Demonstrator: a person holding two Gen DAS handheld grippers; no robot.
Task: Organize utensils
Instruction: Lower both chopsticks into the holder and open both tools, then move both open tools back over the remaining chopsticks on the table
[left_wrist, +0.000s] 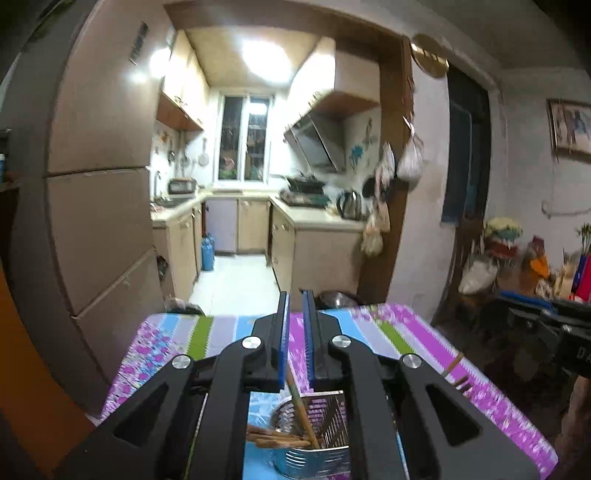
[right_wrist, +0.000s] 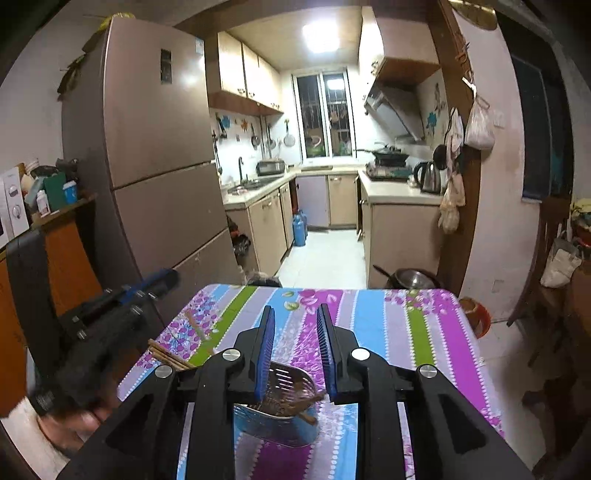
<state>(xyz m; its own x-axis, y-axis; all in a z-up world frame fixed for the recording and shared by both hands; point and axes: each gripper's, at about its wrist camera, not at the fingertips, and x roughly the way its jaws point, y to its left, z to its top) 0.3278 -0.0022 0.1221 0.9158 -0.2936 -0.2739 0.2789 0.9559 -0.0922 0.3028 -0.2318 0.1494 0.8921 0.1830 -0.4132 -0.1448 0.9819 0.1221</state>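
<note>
A metal utensil holder (left_wrist: 314, 439) with a slotted back stands on the table with the striped floral cloth (left_wrist: 406, 332). Several brown chopsticks (left_wrist: 280, 439) lie inside it. My left gripper (left_wrist: 295, 299) is above it, its jaws nearly together, with one chopstick (left_wrist: 301, 410) running from between the pads down into the holder. In the right wrist view the holder (right_wrist: 280, 410) sits below my right gripper (right_wrist: 295, 314), which is open and empty. More chopsticks (right_wrist: 166, 356) lie on the cloth at the left.
Loose chopsticks (left_wrist: 456, 369) lie near the table's right edge. A fridge (right_wrist: 147, 147) stands to the left and a kitchen opens beyond the table. A metal bowl (right_wrist: 413, 278) sits past the far edge. A chair (right_wrist: 543, 277) stands right.
</note>
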